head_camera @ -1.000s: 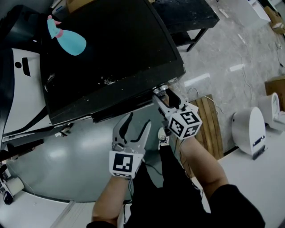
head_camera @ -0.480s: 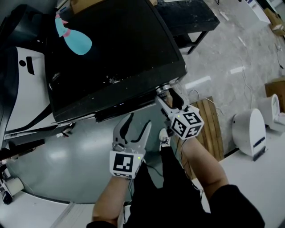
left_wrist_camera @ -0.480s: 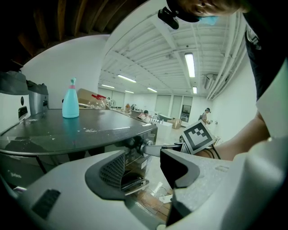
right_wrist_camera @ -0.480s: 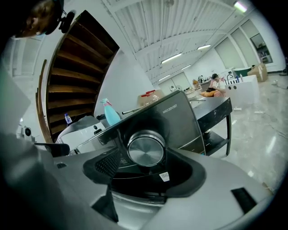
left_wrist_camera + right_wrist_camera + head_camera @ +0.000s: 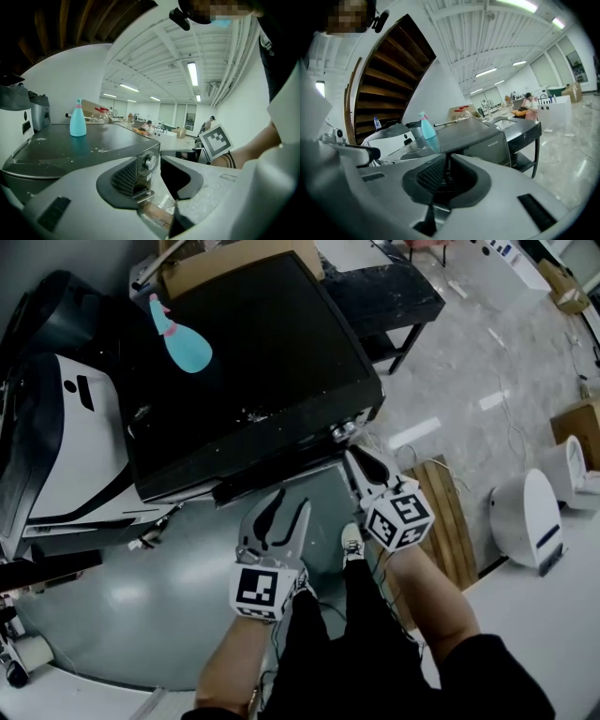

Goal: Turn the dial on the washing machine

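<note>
Right gripper [image 5: 356, 457] in the head view: jaws just been closing, now pinched to a slit on nothing, tip just short of the dial [image 5: 339, 433] on the black washing machine [image 5: 253, 362], front corner. Left gripper [image 5: 286, 514] sits lower alongside, forearms parallel. A teal spray bottle [image 5: 187, 345] stands on the lid. Left gripper view: jaws have been closing yet stand apart, empty, dial beyond. Right gripper view: jaws together, bottle beyond.

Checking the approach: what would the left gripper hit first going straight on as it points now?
Likely the front panel of the washing machine beside its dial, though depth is unclear. The left gripper's jaws have just been closing on nothing.
</note>
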A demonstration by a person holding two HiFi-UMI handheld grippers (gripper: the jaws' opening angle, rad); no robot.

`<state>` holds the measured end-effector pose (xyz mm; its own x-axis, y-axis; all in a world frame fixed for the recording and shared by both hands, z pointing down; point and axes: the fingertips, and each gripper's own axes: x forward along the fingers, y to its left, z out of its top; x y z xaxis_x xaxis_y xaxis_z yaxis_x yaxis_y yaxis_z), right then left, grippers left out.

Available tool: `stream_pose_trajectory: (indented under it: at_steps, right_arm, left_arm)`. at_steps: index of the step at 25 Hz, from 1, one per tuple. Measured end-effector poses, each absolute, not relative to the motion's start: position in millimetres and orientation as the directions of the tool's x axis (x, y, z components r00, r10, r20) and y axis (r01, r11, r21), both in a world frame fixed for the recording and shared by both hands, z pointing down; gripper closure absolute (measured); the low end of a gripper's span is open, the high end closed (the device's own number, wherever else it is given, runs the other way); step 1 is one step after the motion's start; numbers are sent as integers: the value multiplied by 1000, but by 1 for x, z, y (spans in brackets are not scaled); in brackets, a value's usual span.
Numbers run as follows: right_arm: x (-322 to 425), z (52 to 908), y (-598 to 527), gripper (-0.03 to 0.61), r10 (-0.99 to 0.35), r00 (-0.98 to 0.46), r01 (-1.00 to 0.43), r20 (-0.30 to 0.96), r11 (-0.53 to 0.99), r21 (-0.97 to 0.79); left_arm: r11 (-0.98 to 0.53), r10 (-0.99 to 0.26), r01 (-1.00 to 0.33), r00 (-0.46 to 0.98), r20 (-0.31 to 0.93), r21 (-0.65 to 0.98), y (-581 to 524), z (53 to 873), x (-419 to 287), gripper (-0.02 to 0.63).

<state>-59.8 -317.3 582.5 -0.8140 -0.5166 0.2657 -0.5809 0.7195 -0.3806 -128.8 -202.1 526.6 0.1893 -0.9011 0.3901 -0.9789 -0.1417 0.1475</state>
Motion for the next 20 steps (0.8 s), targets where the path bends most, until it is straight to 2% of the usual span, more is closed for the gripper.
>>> stream_pose_trajectory:
  at_steps: [1,6,20]
  right_arm:
    - [-61,573,-310,582,-517,-815,-579,260,733,-356]
    - [-70,526,-273,580,-500,-843,-538,199,793,-286]
    - [-87,408,-152,580,-509,-856,-517,95,832,-200]
  left_arm:
    - [-145,-904,-979,190,383,145,-196,520,-131,474]
    - [-160,-922,-979,194,336,127,-170,489,-143,602]
    - [-292,-922,-952,305,238,89,-85,426,-160,609]
